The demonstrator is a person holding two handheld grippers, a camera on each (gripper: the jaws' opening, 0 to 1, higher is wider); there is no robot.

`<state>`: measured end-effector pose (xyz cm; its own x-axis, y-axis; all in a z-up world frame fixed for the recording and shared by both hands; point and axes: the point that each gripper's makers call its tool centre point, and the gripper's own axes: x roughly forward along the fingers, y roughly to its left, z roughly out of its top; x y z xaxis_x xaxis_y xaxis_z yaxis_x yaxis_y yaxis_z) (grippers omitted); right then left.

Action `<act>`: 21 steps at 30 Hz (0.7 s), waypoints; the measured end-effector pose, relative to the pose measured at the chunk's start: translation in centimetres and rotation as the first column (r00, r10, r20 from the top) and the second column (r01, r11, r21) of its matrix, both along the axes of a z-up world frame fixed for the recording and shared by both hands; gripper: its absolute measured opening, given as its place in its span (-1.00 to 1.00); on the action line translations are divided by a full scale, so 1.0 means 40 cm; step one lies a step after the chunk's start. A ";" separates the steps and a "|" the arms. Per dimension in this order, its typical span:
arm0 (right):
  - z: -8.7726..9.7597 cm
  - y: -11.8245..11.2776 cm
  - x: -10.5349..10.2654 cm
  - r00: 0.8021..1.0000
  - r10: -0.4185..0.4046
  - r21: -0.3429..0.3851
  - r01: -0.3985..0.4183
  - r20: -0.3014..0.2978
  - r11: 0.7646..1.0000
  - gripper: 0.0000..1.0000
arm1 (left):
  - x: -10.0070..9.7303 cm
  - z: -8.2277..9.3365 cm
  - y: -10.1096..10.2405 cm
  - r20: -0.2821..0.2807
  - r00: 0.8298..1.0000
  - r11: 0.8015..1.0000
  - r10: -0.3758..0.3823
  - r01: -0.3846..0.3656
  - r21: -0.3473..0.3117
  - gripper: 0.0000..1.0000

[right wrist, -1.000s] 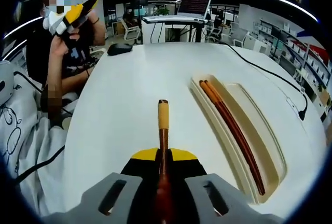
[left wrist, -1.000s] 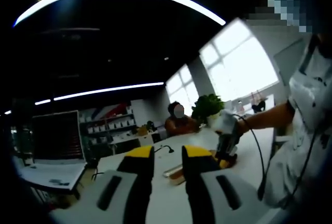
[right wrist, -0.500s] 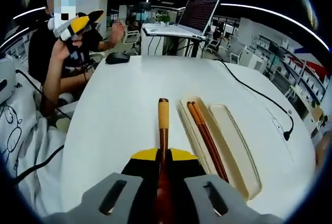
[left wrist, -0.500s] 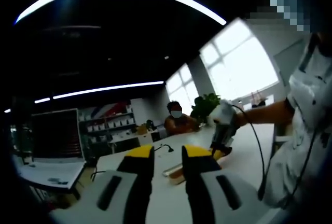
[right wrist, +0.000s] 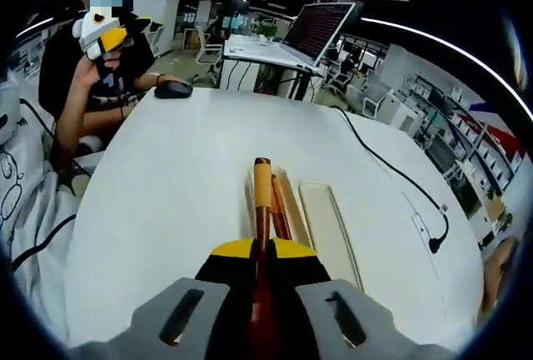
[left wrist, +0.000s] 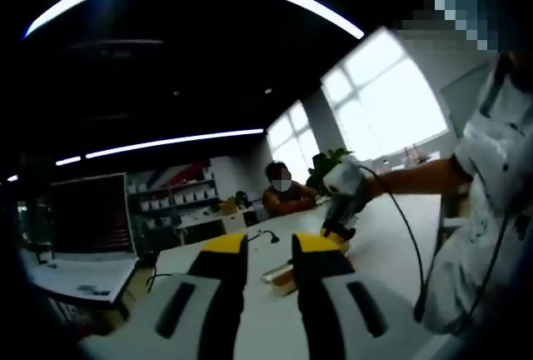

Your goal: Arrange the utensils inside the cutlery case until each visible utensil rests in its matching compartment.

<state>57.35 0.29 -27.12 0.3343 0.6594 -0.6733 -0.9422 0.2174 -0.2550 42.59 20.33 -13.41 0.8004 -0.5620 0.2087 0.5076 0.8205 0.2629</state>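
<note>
While the right gripper [right wrist: 260, 253] pinches a wooden-handled utensil [right wrist: 262, 202] above the cutlery case [right wrist: 321, 225] on the tabletop [right wrist: 166, 177], placing is underway; next, lower it into its free compartment. The left gripper [left wrist: 268, 247] hangs raised, jaws spread, empty.

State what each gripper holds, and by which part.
The right gripper clamps a utensil by its dark end, tan end pointing forward. The left gripper holds nothing.

Chopsticks [right wrist: 280, 210] lie in the cutlery case [right wrist: 326, 228] on the table [right wrist: 175, 168].
</note>
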 end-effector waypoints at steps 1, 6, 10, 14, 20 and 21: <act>-0.003 0.001 0.011 1.000 -0.006 -0.003 0.006 -0.003 1.000 -0.93 | -0.001 0.001 0.001 0.001 1.000 1.000 -0.001 0.001 -0.002 -0.55; -0.017 -0.001 0.044 1.000 -0.011 -0.021 0.011 -0.015 1.000 -0.93 | 0.002 0.001 0.004 0.000 1.000 1.000 0.004 -0.004 0.001 -0.55; -0.030 0.006 0.053 1.000 0.003 -0.036 -0.004 -0.016 0.999 -0.93 | 0.007 0.000 0.008 -0.003 1.000 1.000 0.006 -0.006 -0.001 -0.55; -0.040 0.008 0.067 1.000 0.013 -0.046 -0.013 -0.015 0.999 -0.93 | 0.009 -0.003 0.008 -0.005 1.000 1.000 0.007 -0.007 -0.001 -0.55; -0.074 0.014 0.070 0.998 0.035 -0.057 -0.037 -0.049 0.998 -0.92 | 0.008 0.000 0.010 -0.003 1.000 1.000 0.008 -0.008 -0.003 -0.55; -0.076 0.014 0.072 0.998 0.039 -0.060 -0.042 -0.049 0.997 -0.92 | 0.009 -0.001 0.010 -0.004 1.000 1.000 0.008 -0.008 -0.002 -0.55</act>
<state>60.24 0.87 -30.16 0.2750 0.6290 -0.7272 -0.9612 0.1646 -0.2212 42.93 20.73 -13.44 0.8058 -0.5548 0.2072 0.5017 0.8254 0.2591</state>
